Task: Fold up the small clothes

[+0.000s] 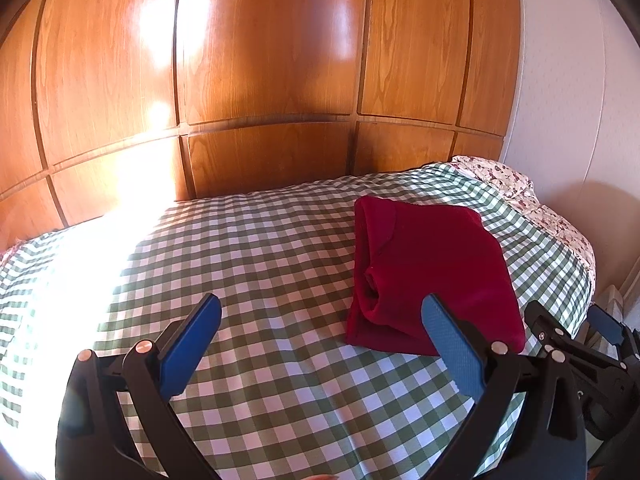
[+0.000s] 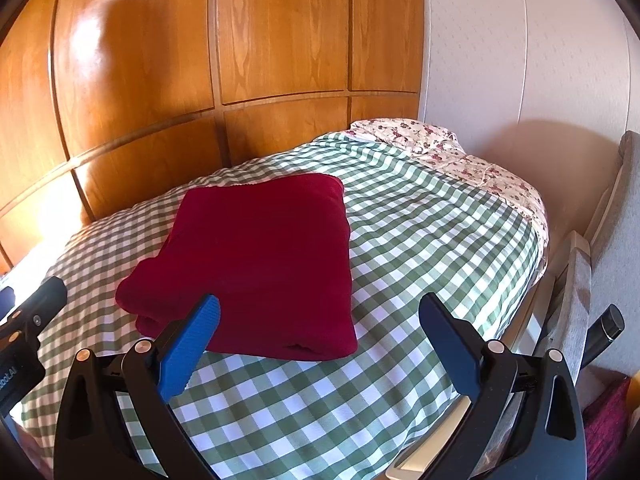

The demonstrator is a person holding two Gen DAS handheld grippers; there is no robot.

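Red garment [image 2: 260, 264] folded on checked bedspread [image 2: 400, 240] | left gripper [image 1: 320, 344], right gripper [image 2: 320, 344] spread wide, empty | seemingly finished

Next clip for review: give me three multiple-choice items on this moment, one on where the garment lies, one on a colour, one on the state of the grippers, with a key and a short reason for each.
1. Where does the folded garment lie?
A. on the checked bedspread
B. on the floral pillow
C. held between a gripper's fingers

2. What colour is the garment?
A. navy blue
B. dark red
C. white

3. How do the left gripper and the right gripper stand?
A. both shut on cloth
B. one open, one shut
C. both open and holding nothing

Key:
1 A, it rests flat on the green and white checks, well short of the floral pillow at the head of the bed.
2 B, both views show it a deep red.
3 C, in each wrist view the blue pads stand wide apart with only bedspread or garment behind them.
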